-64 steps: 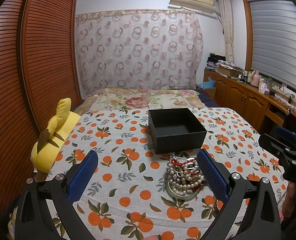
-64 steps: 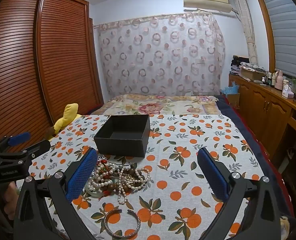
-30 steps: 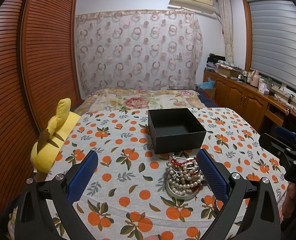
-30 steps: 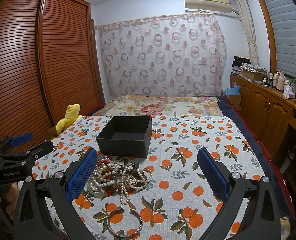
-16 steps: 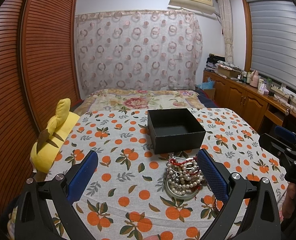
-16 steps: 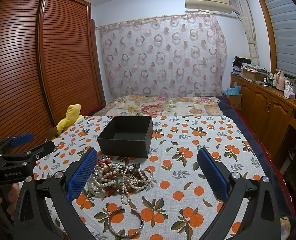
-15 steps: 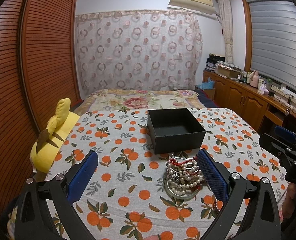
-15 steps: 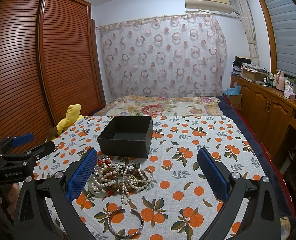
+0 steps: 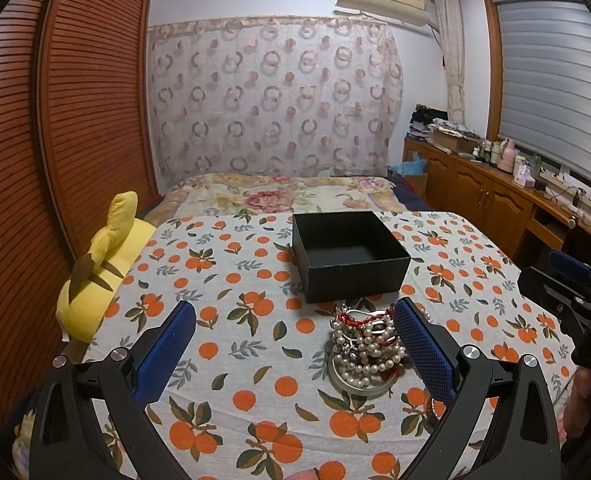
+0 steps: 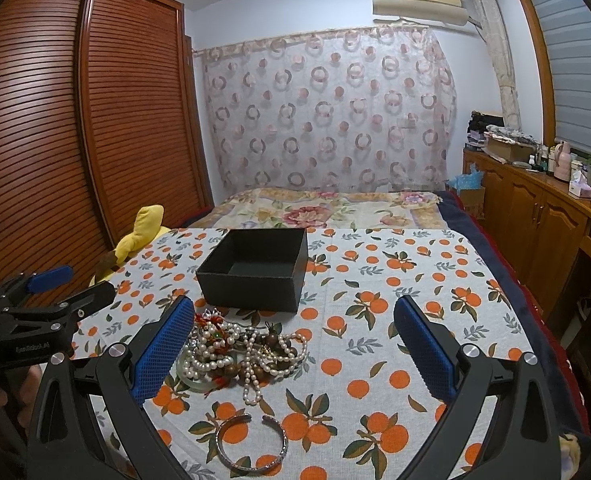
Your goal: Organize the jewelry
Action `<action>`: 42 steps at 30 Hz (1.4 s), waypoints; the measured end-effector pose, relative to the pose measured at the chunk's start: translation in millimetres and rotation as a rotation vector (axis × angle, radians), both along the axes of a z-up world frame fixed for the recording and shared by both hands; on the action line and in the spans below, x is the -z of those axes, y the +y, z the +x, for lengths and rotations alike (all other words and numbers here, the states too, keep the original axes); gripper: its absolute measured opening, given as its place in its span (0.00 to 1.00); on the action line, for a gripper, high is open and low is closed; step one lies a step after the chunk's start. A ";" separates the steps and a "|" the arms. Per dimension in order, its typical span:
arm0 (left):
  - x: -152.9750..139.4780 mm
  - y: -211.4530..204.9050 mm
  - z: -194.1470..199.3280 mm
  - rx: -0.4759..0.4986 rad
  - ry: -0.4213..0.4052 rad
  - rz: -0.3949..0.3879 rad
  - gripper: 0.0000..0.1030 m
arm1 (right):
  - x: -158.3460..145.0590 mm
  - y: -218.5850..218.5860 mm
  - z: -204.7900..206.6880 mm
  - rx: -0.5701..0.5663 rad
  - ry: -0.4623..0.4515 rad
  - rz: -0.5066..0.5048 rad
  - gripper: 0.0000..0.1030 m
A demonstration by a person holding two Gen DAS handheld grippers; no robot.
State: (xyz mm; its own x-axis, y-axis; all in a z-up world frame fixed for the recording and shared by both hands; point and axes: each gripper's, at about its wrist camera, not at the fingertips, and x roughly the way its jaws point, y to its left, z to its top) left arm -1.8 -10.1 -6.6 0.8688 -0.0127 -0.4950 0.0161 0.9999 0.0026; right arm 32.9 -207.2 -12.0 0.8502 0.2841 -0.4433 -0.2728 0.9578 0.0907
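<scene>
A heap of pearl strings and bracelets (image 9: pixel 365 350) lies on the orange-print cloth just in front of an open, empty black box (image 9: pixel 349 254). My left gripper (image 9: pixel 295 350) is open and empty above the cloth, the heap near its right finger. In the right wrist view the heap (image 10: pixel 235 348) lies beside the left finger of my right gripper (image 10: pixel 295 350), which is open and empty. A silver bangle (image 10: pixel 251 446) lies on the cloth nearer than the heap. The box (image 10: pixel 255 270) stands behind the heap.
A yellow plush toy (image 9: pixel 99 276) lies at the cloth's left edge by the wooden wardrobe (image 9: pixel 55 140). A bed with a floral cover (image 9: pixel 287 196) is behind the table. A wooden cabinet (image 10: pixel 535 216) runs along the right wall.
The right gripper has drawn back and up slightly, so the heap and box sit a little further in. The left gripper has hardly moved.
</scene>
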 end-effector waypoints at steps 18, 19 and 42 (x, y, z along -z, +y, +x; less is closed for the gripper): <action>23.7 12.0 12.3 0.033 0.080 -0.027 0.93 | 20.8 1.5 4.8 -0.041 0.061 -0.041 0.95; 25.4 13.0 12.9 0.039 0.088 -0.031 0.93 | 23.7 1.5 5.3 -0.048 0.070 -0.053 0.94; 63.2 -0.5 51.5 0.244 0.252 -0.115 0.75 | 85.2 10.2 9.3 -0.240 0.330 -0.149 0.42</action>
